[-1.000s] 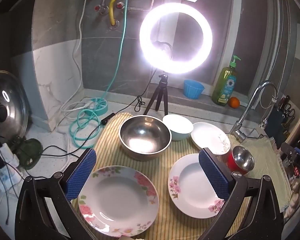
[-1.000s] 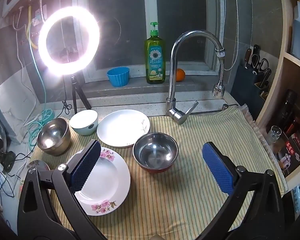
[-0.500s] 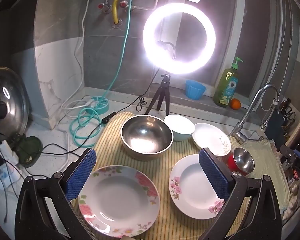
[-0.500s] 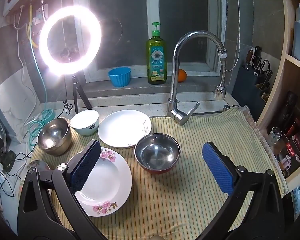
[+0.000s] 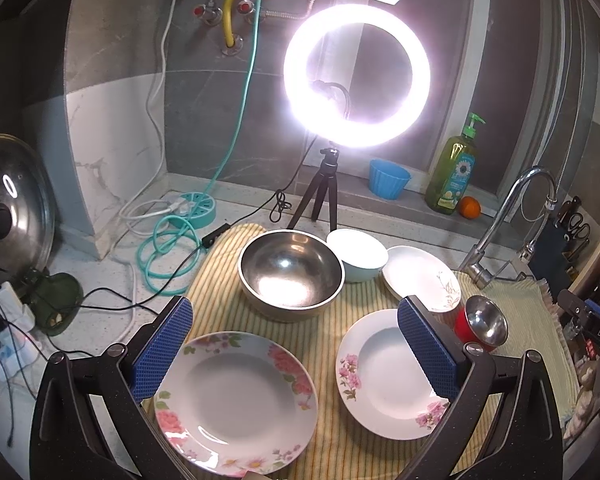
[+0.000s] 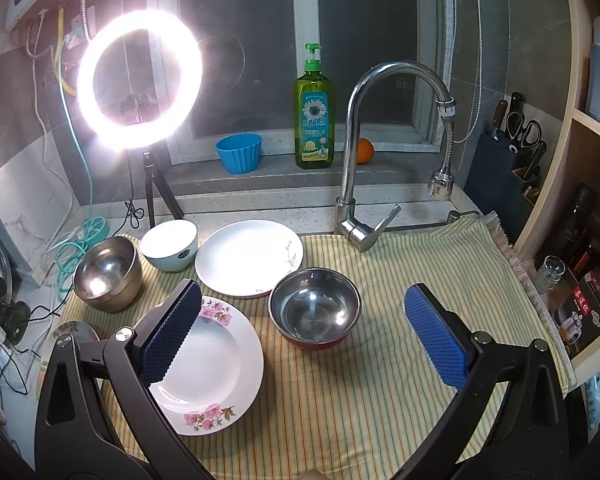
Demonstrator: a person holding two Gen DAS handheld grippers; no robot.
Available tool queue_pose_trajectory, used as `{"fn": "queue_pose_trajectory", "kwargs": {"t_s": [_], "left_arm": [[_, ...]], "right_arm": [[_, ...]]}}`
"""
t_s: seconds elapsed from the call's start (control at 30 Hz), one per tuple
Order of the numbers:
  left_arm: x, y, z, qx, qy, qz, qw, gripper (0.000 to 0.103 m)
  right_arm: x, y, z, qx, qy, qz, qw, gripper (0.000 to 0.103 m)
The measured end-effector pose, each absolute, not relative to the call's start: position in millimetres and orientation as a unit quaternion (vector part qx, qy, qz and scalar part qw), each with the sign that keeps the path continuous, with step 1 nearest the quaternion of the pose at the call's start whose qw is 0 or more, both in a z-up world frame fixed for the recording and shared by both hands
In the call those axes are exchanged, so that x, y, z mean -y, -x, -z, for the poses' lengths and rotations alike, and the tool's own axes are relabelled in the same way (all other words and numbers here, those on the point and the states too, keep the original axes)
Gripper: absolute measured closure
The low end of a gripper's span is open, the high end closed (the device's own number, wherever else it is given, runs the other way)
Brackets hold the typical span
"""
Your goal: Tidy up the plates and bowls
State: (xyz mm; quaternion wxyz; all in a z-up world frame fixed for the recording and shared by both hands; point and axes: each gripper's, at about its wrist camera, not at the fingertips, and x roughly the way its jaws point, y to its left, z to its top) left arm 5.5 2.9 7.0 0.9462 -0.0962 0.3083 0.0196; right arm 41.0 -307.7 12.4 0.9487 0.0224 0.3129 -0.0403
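Observation:
On the striped cloth (image 5: pixel 324 336) lie a large floral plate (image 5: pixel 236 404), a smaller floral plate (image 5: pixel 384 376) (image 6: pixel 212 368), a plain white plate (image 5: pixel 420 276) (image 6: pixel 248 256), a big steel bowl (image 5: pixel 292 272) (image 6: pixel 108 272), a pale bowl (image 5: pixel 358 254) (image 6: pixel 170 244) and a red steel-lined bowl (image 5: pixel 482 322) (image 6: pixel 315 310). My left gripper (image 5: pixel 296 340) hangs open above the two floral plates, holding nothing. My right gripper (image 6: pixel 304 332) hovers open over the red bowl and the smaller floral plate, also empty.
A lit ring light on a tripod (image 5: pixel 356 76) (image 6: pixel 140 76) stands behind the bowls. A tap (image 6: pixel 364 144), soap bottle (image 6: pixel 314 116), blue cup (image 6: pixel 239 153) and orange (image 6: pixel 365 151) line the back. Cables (image 5: pixel 168 256) and a pot lid (image 5: pixel 12 204) sit left; shelves (image 6: pixel 580 240) right.
Both cameras have shifted very slightly; the scene sits a touch further right in each view. No dish has moved and both grippers stay open.

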Motion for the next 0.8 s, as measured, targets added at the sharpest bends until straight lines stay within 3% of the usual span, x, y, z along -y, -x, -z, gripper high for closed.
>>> {"fn": "queue_pose_trajectory", "kwargs": {"t_s": [0.8], "left_arm": [[-0.2,-9.3,-6.9,-0.311,0.094,-0.014,0.946,0.001]], "right_arm": [[308.4,-40.4,-9.0,-0.316,-0.024,0.040,0.948,0.000]]}}
